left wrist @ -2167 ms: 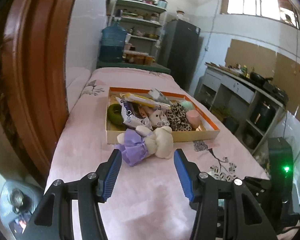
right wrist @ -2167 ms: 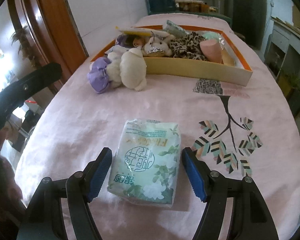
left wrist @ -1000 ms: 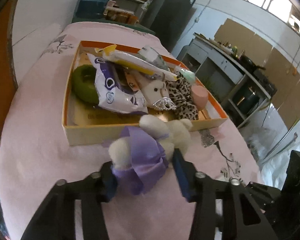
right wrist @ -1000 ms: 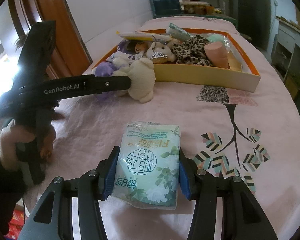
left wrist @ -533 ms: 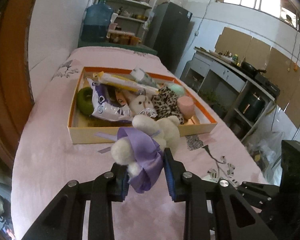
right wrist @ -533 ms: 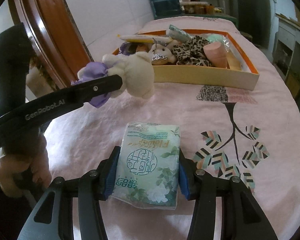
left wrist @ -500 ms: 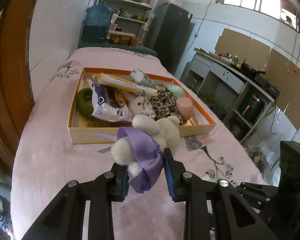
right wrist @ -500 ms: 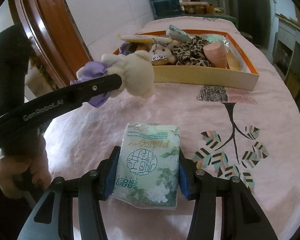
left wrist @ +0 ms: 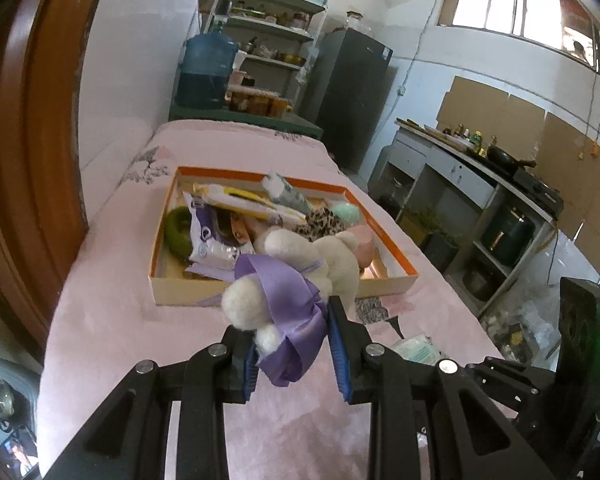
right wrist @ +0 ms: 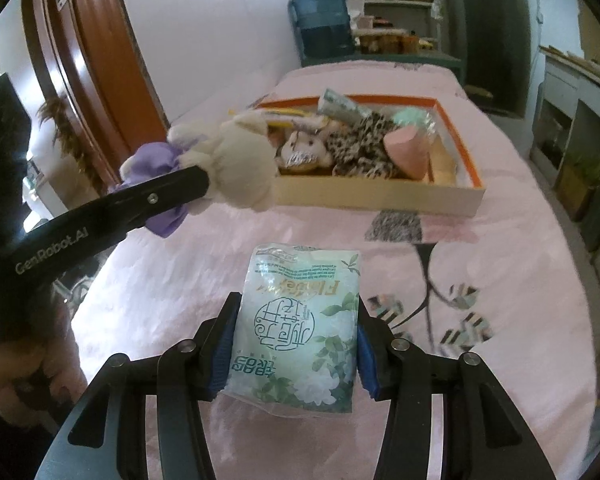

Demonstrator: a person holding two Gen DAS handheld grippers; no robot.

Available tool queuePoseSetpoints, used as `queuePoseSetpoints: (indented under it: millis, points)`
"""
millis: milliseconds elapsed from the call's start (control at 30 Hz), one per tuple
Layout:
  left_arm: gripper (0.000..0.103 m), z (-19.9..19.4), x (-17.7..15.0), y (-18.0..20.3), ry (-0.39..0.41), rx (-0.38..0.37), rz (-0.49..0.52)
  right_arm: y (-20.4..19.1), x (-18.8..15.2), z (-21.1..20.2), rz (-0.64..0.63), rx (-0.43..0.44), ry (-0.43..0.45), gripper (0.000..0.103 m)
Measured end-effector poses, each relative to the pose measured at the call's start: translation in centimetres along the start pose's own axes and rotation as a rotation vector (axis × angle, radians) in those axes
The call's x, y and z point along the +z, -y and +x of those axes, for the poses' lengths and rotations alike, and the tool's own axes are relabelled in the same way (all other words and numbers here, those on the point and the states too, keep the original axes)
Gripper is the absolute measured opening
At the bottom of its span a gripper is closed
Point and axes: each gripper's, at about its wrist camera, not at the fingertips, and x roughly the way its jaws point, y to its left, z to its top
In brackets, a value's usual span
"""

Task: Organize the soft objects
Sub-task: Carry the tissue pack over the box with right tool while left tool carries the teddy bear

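Lifted off the cloth since a moment ago, the plush bear (left wrist: pixel 300 280) hangs clamped in the left gripper (left wrist: pixel 296 354).
Ahead of it, the orange-rimmed box (left wrist: pixel 392 248) holds a green ring (left wrist: pixel 176 230), packets, leopard-print fabric (right wrist: pixel 360 148); the right gripper (right wrist: pixel 296 354) squeezes the tissue pack (right wrist: pixel 300 328).

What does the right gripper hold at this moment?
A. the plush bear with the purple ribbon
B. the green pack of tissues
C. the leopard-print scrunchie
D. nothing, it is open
B: the right gripper is closed on the green tissue pack, its blue pads pressing both sides.
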Motion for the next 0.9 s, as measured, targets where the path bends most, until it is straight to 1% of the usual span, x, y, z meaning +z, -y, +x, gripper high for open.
queuePoseSetpoints:
  millis: [133, 333, 600, 900]
  points:
    - [0.03, -0.3, 0.7, 0.5, 0.02, 0.038, 0.007, 0.5, 0.8, -0.6, -0.006, -0.019, 0.021, 0.052]
    - [0.03, -0.7, 1.9, 1.1, 0.061, 0.065, -0.001, 1.1, 2.7, -1.4, -0.021, -0.039, 0.063, 0.052]
    - [0.03, -0.5, 3.2, 1.3, 0.101, 0.07, -0.029, 2.3, 5.5, -2.3, -0.024, -0.051, 0.115, 0.052]
    - [0.03, 0.1, 4.1, 1.4, 0.112, 0.074, -0.028, 2.7, 7.9, -2.3, -0.04, -0.056, 0.145, 0.052]
